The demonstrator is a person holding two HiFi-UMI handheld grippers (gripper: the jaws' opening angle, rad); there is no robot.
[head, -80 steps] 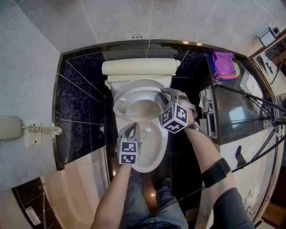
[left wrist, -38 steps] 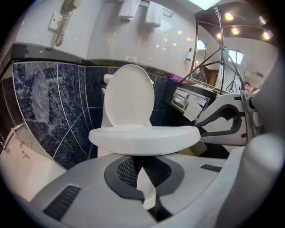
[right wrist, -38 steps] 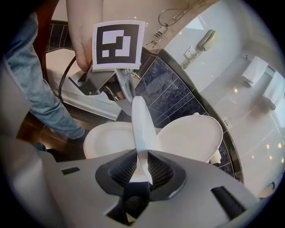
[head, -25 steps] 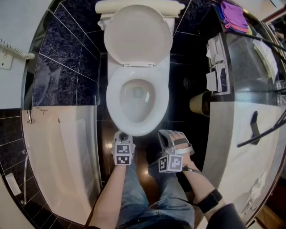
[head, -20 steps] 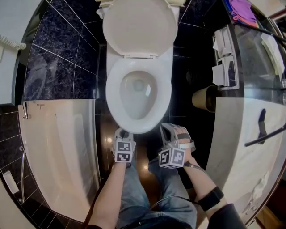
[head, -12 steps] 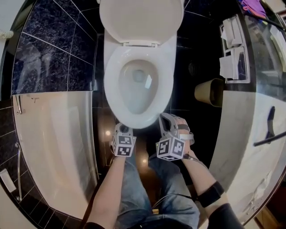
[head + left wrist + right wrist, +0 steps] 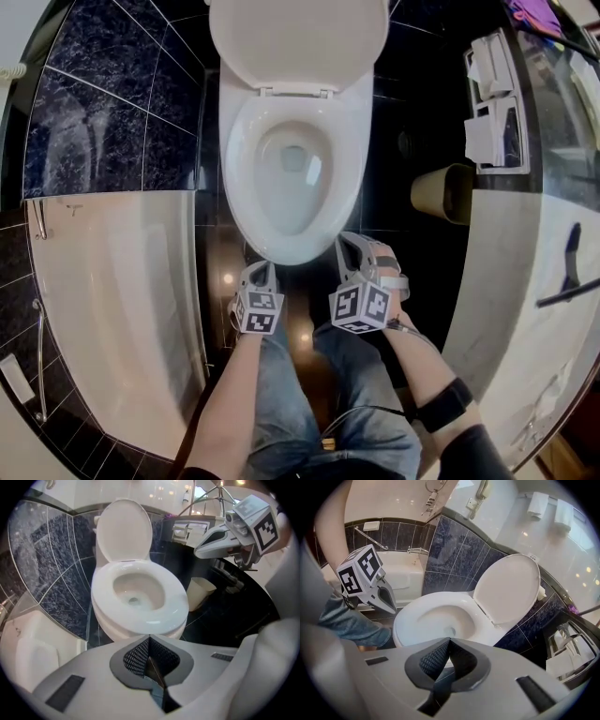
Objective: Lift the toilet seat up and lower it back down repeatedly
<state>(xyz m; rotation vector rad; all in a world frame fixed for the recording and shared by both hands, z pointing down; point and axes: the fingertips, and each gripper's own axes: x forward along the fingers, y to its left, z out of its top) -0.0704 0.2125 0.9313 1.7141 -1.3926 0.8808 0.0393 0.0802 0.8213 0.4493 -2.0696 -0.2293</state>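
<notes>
The white toilet's seat (image 7: 240, 178) lies flat on the bowl, and the lid (image 7: 298, 42) stands raised against the tank. My left gripper (image 7: 262, 270) hangs just off the bowl's front edge, shut and empty. To its right my right gripper (image 7: 347, 246) sits beside the front rim, also shut with nothing in it. The left gripper view shows the seat (image 7: 173, 602) ahead of the shut left gripper (image 7: 149, 641), with the lid (image 7: 124, 531) upright. In the right gripper view the seat (image 7: 410, 616) and lid (image 7: 508, 590) lie beyond the shut right gripper (image 7: 449, 644). Neither gripper touches the toilet.
A white bathtub (image 7: 112, 309) runs along the left. A tan waste bin (image 7: 441, 192) stands right of the bowl, under paper holders (image 7: 492, 103). A pale counter (image 7: 525, 309) fills the right side. The person's jeans-clad legs (image 7: 309, 394) stand on the dark floor.
About three seconds ago my right gripper was at a part-raised seat over the bowl. Since then both grippers have drawn back to the bowl's front and sunk lower; the seat lies flat.
</notes>
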